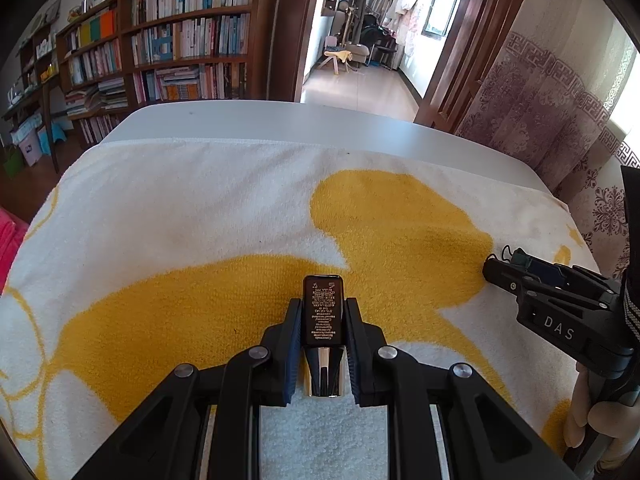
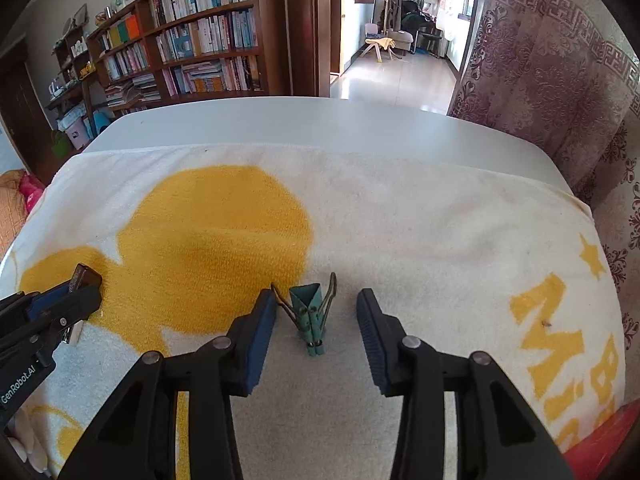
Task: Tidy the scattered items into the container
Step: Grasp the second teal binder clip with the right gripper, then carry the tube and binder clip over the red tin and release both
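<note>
Clothespin point(image 2: 311, 317): teal, lying on the towel point(image 2: 420, 240) mid-surface, long axis running along the fingers.
Right gripper point(image 2: 316, 316): nearer; straddles it, pads apart, not touching.
Left gripper point(image 1: 322, 320): clamped on a dark lighter point(image 1: 322, 312).
Container: unseen.

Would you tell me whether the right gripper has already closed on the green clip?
No, the right gripper stands open, with the green clip lying between its pads on the towel.
</note>
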Demonstrator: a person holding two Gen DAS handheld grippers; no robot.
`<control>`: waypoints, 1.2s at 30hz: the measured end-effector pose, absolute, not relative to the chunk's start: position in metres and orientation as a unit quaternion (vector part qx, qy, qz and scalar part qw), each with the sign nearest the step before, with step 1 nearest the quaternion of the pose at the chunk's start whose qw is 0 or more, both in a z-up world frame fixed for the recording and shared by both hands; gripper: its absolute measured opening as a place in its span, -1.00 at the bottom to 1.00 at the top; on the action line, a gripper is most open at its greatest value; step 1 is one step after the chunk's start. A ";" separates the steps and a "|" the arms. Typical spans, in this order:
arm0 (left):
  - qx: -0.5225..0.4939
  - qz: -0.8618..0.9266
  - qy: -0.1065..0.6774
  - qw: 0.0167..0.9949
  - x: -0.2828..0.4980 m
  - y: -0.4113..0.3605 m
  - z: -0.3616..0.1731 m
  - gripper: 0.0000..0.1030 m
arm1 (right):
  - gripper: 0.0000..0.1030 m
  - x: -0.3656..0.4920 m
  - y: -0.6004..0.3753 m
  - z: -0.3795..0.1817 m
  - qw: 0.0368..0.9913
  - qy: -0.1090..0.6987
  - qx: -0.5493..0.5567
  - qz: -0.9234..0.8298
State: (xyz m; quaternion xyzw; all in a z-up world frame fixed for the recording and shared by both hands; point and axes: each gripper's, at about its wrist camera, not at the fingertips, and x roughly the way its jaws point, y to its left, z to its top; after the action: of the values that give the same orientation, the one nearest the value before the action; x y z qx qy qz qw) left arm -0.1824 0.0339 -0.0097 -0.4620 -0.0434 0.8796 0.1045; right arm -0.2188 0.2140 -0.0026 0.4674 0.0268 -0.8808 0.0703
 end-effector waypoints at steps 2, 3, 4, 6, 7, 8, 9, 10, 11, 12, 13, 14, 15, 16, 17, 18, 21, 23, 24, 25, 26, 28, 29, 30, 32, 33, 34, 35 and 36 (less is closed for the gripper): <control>-0.462 0.880 -0.042 0.105 -0.182 0.035 -0.010 -0.60 | -0.39 -0.216 0.218 0.001 0.072 0.012 0.465 -0.882; -0.462 0.880 -0.042 0.106 -0.182 0.034 -0.010 -0.60 | -0.39 -0.214 0.220 0.003 0.071 0.007 0.463 -0.884; -0.462 0.879 -0.042 0.106 -0.182 0.033 -0.009 -0.60 | -0.39 -0.211 0.221 0.005 0.068 0.004 0.461 -0.885; -0.462 0.879 -0.043 0.107 -0.182 0.033 -0.009 -0.60 | -0.39 -0.204 0.224 0.010 0.069 -0.010 0.457 -0.887; -0.462 0.879 -0.043 0.107 -0.182 0.033 -0.009 -0.60 | -0.39 -0.200 0.225 0.013 0.071 -0.018 0.456 -0.887; -0.462 0.879 -0.043 0.108 -0.182 0.033 -0.009 -0.60 | -0.39 -0.195 0.225 0.015 0.071 -0.023 0.455 -0.887; -0.462 0.879 -0.043 0.108 -0.182 0.033 -0.009 -0.60 | -0.39 -0.189 0.225 0.017 0.072 -0.023 0.454 -0.888; -0.462 0.879 -0.042 0.109 -0.181 0.034 -0.008 -0.60 | -0.39 -0.183 0.224 0.020 0.073 -0.023 0.451 -0.889; -0.461 0.879 -0.042 0.111 -0.180 0.035 -0.008 -0.60 | -0.39 -0.177 0.223 0.022 0.075 -0.023 0.449 -0.890; -0.460 0.880 -0.041 0.112 -0.179 0.036 -0.007 -0.60 | -0.39 -0.171 0.223 0.024 0.076 -0.023 0.448 -0.891; -0.459 0.880 -0.040 0.114 -0.178 0.037 -0.006 -0.60 | -0.39 -0.164 0.223 0.026 0.077 -0.023 0.446 -0.891; -0.457 0.881 -0.039 0.116 -0.177 0.038 -0.004 -0.60 | -0.39 -0.158 0.223 0.029 0.078 -0.025 0.445 -0.892; -0.455 0.882 -0.038 0.117 -0.176 0.039 -0.002 -0.60 | -0.39 -0.152 0.224 0.031 0.080 -0.028 0.444 -0.892; -0.453 0.883 -0.036 0.118 -0.175 0.040 0.000 -0.60 | -0.39 -0.145 0.225 0.033 0.082 -0.030 0.442 -0.893; -0.451 0.884 -0.035 0.120 -0.174 0.041 0.002 -0.60 | -0.39 -0.140 0.228 0.036 0.083 -0.031 0.441 -0.893; -0.449 0.885 -0.033 0.121 -0.173 0.043 0.004 -0.60 | -0.39 -0.133 0.229 0.038 0.083 -0.033 0.439 -0.894; -0.444 0.887 -0.024 0.127 -0.169 0.049 0.010 -0.60 | -0.39 -0.111 0.236 0.046 0.082 -0.034 0.433 -0.897; -0.441 0.888 -0.019 0.130 -0.164 0.053 0.014 -0.60 | -0.39 -0.094 0.245 0.054 0.081 -0.036 0.425 -0.901; -0.440 0.888 -0.017 0.133 -0.161 0.055 0.016 -0.60 | -0.39 -0.085 0.251 0.058 0.079 -0.039 0.419 -0.904; -0.439 0.888 -0.016 0.135 -0.157 0.058 0.018 -0.60 | -0.39 -0.076 0.258 0.063 0.076 -0.043 0.413 -0.907; -0.439 0.887 -0.016 0.140 -0.153 0.061 0.020 -0.60 | -0.39 -0.068 0.264 0.067 0.072 -0.047 0.408 -0.909; -0.438 0.886 -0.012 0.152 -0.144 0.069 0.026 -0.60 | -0.39 -0.053 0.279 0.075 0.065 -0.057 0.400 -0.913; -0.436 0.886 -0.006 0.157 -0.138 0.075 0.028 -0.60 | -0.39 -0.045 0.287 0.078 0.059 -0.061 0.395 -0.915; -0.434 0.886 -0.001 0.163 -0.133 0.081 0.031 -0.60 | -0.39 -0.036 0.296 0.081 0.053 -0.067 0.391 -0.916; -0.430 0.886 0.009 0.176 -0.120 0.094 0.036 -0.60 | -0.39 -0.019 0.313 0.085 0.042 -0.080 0.384 -0.919; -0.427 0.885 0.013 0.185 -0.113 0.101 0.039 -0.60 | -0.39 -0.010 0.322 0.087 0.036 -0.087 0.380 -0.920; -0.425 0.884 0.015 0.193 -0.107 0.108 0.042 -0.60 | -0.39 0.000 0.331 0.088 0.030 -0.093 0.376 -0.921; -0.422 0.883 0.018 0.203 -0.099 0.114 0.046 -0.60 | -0.39 0.010 0.340 0.089 0.021 -0.097 0.372 -0.923; -0.420 0.882 0.020 0.212 -0.093 0.121 0.049 -0.60 | -0.39 0.020 0.349 0.090 0.012 -0.100 0.370 -0.924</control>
State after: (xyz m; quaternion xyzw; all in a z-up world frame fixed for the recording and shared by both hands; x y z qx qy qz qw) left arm -0.0928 0.1209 0.0490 -0.4195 0.0202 0.8824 0.2121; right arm 0.0201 0.3490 0.0899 0.3696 -0.0996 -0.9238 0.0116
